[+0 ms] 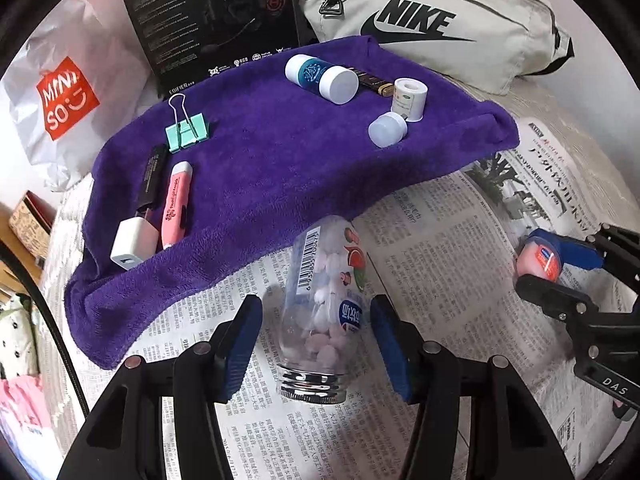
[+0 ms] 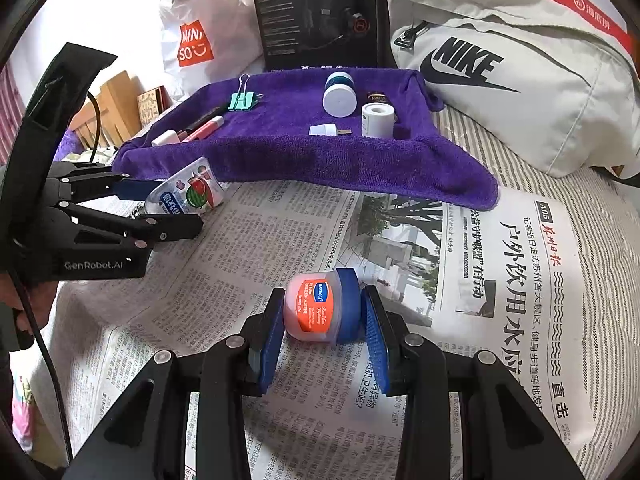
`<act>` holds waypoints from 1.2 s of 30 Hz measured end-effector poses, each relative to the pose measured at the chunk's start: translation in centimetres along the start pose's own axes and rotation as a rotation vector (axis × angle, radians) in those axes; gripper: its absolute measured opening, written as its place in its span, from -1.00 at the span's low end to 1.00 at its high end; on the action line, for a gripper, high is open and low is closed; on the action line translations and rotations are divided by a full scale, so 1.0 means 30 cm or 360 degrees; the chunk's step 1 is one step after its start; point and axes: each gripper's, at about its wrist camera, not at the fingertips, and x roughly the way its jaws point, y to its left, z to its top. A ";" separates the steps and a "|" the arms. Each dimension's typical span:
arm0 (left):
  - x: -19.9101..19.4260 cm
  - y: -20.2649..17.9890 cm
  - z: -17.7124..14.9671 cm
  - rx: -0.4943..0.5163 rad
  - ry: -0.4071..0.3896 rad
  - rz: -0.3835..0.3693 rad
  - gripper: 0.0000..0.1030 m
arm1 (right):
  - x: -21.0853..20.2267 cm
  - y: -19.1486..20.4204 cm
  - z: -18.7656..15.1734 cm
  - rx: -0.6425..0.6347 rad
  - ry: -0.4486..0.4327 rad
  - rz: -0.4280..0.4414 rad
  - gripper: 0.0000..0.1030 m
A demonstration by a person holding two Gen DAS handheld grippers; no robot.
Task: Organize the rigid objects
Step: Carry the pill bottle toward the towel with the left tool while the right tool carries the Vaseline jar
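While the left gripper (image 1: pixel 316 344) is straddling a clear bottle (image 1: pixel 324 304) of pink-white tablets, its jaws are standing apart. The right gripper (image 2: pixel 320 336) is clamping a small jar (image 2: pixel 320 308) of pink balm between its pads.

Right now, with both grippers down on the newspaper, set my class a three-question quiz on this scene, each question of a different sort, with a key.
1. True or false: the left gripper is clamped tight on the clear candy bottle.
2. Multiple choice: the right gripper brackets a) a binder clip, b) the small pink jar with a blue lid, c) a highlighter.
3. Fill in: the green binder clip lies on the purple ____.

Key:
1. False; its blue pads stand apart from the bottle on both sides.
2. b.
3. Towel.
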 end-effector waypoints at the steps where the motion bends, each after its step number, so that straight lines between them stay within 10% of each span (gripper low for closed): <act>1: 0.000 0.009 -0.001 -0.0005 -0.0004 -0.0045 -0.07 | 0.000 0.001 0.000 -0.0004 -0.0001 -0.0005 -0.26; 36: -0.174 0.110 0.031 -0.0142 -0.0153 -0.0226 -0.24 | -0.057 -0.010 0.093 -0.0008 0.0089 0.0059 -0.29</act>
